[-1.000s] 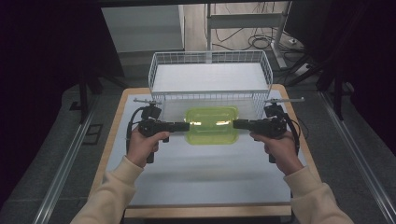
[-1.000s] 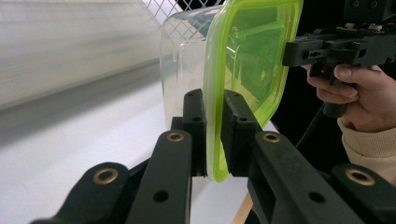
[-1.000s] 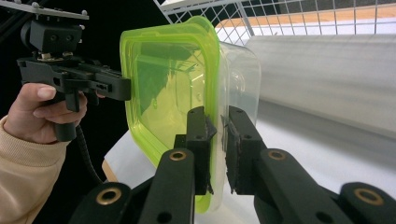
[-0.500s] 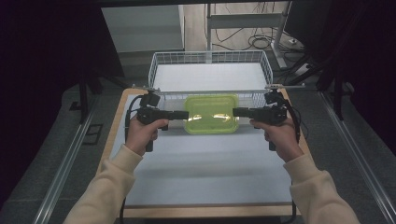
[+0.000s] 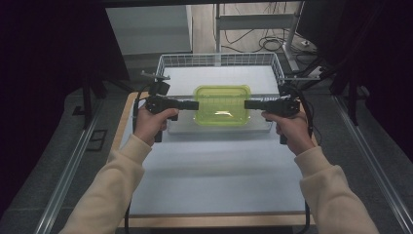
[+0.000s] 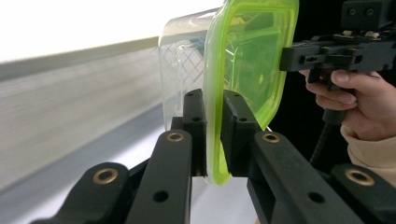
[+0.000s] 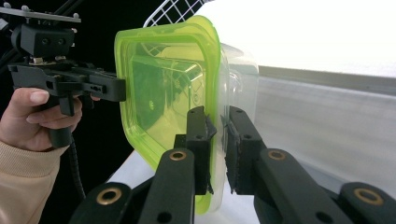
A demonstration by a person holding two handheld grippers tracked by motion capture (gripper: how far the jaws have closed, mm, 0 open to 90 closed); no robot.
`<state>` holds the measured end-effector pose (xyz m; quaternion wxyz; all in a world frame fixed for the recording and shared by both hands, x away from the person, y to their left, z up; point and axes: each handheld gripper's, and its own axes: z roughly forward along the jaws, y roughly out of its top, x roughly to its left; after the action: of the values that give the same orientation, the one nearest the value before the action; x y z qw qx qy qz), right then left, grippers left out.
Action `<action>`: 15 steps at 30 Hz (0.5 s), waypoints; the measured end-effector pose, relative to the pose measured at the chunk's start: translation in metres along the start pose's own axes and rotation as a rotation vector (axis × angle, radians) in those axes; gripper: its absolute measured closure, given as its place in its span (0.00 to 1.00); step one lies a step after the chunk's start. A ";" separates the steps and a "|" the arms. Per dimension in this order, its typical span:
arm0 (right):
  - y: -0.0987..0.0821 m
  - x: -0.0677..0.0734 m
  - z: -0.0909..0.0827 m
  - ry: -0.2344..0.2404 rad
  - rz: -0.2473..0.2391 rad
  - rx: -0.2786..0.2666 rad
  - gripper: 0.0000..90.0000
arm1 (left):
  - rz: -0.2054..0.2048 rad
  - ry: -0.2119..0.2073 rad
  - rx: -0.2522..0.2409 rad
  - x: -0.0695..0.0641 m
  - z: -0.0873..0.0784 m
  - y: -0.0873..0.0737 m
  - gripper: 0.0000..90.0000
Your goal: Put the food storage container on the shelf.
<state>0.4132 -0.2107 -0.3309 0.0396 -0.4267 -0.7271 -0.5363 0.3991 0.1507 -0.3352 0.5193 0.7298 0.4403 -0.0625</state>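
Since the earlier frame, the green-lidded container (image 5: 222,105) has risen off the desk (image 5: 214,175) toward the wire basket (image 5: 219,61). Left tool (image 5: 194,105) and right tool (image 5: 247,104) each clamp its rim. Lifting is done; placing it inside the basket appears to remain.

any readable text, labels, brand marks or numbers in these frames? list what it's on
None readable.
Clear plastic container with translucent green lid: raised shapes moulded into the lid, too blurred to read as text.
Left gripper and right gripper, both clamped on the lid's rim: plain black, no markings.
White wire basket and pale table mat: no print.
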 end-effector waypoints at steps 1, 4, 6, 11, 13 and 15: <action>0.002 0.000 0.000 -0.001 0.003 0.000 0.90 | 0.000 0.000 0.000 0.000 0.000 0.000 0.90; 0.006 -0.001 0.000 -0.006 0.000 -0.003 0.90 | -0.004 -0.002 -0.012 0.002 0.001 0.006 0.90; 0.011 -0.002 0.001 -0.007 0.003 -0.003 0.90 | -0.005 -0.003 -0.016 0.003 0.001 0.011 0.90; 0.029 -0.005 0.007 0.003 0.011 0.007 0.90 | -0.012 0.000 -0.027 0.010 -0.002 0.026 0.90; 0.035 -0.007 0.010 0.006 0.015 0.013 0.90 | -0.012 0.011 -0.024 0.012 -0.001 0.030 0.90; 0.040 -0.010 0.012 0.004 0.014 0.017 0.90 | -0.013 0.014 -0.020 0.014 -0.001 0.033 0.90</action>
<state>0.4511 -0.2041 -0.3112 0.0485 -0.4307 -0.7286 -0.5304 0.4304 0.1571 -0.3188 0.5229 0.7223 0.4491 -0.0562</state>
